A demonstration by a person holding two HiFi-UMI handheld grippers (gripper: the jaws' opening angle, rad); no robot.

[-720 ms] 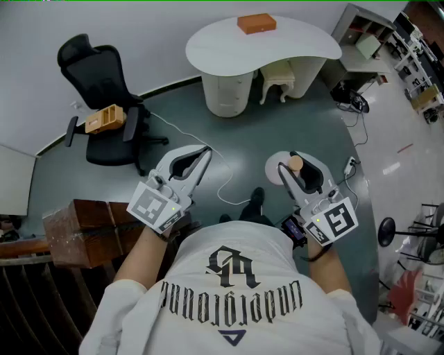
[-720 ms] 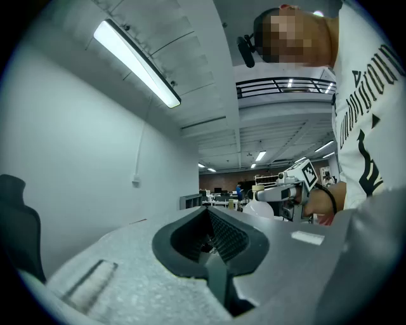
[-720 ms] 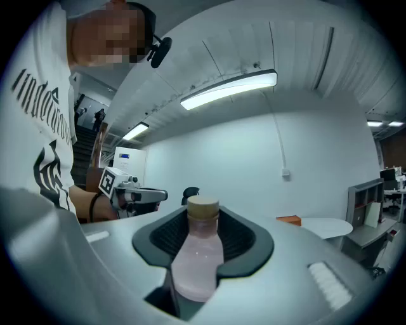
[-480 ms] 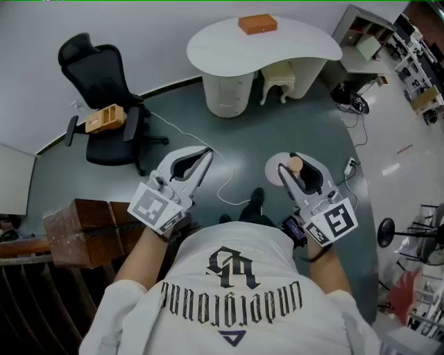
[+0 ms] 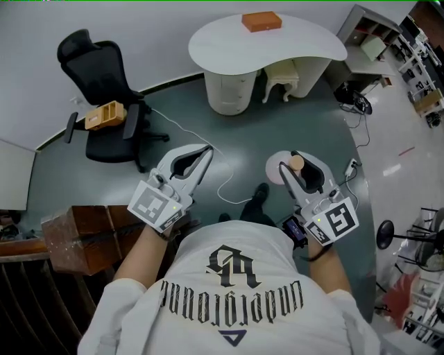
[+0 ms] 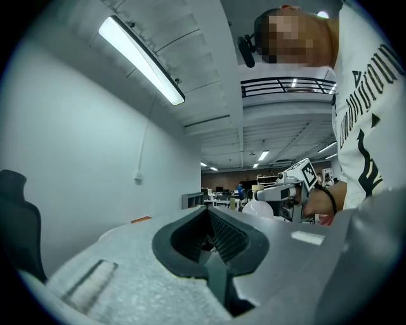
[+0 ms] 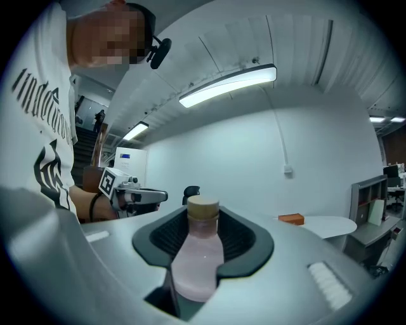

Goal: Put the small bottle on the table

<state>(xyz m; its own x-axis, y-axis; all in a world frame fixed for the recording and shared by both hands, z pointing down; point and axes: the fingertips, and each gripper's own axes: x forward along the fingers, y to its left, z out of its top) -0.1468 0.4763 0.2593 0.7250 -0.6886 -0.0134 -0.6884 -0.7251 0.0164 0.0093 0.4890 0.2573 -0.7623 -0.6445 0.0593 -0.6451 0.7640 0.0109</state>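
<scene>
In the head view, the person stands well short of the white table [image 5: 229, 48], facing it across bare grey floor. The right gripper [image 5: 298, 168] is clamped on the small bottle [image 5: 296, 164], cork up, well apart from the table and lower in the picture. The left gripper [image 5: 202, 154] carries nothing. This looks like the carry step: the next move calls for walking to the table and lowering the bottle onto its top. An orange block [image 5: 261, 21] sits near the table's far edge, so the near part is free. An office chair [image 5: 97, 66] stands left of the table and a cable [image 5: 229, 187] trails across the floor short of it, a possible snag.

In the left gripper view, the jaws are closed together with nothing between them.

In the right gripper view, the ribbed pads press both sides of the upright bottle [image 7: 200, 257]. The table [image 7: 330, 224] lies ahead to the right, with open room before it.
</scene>
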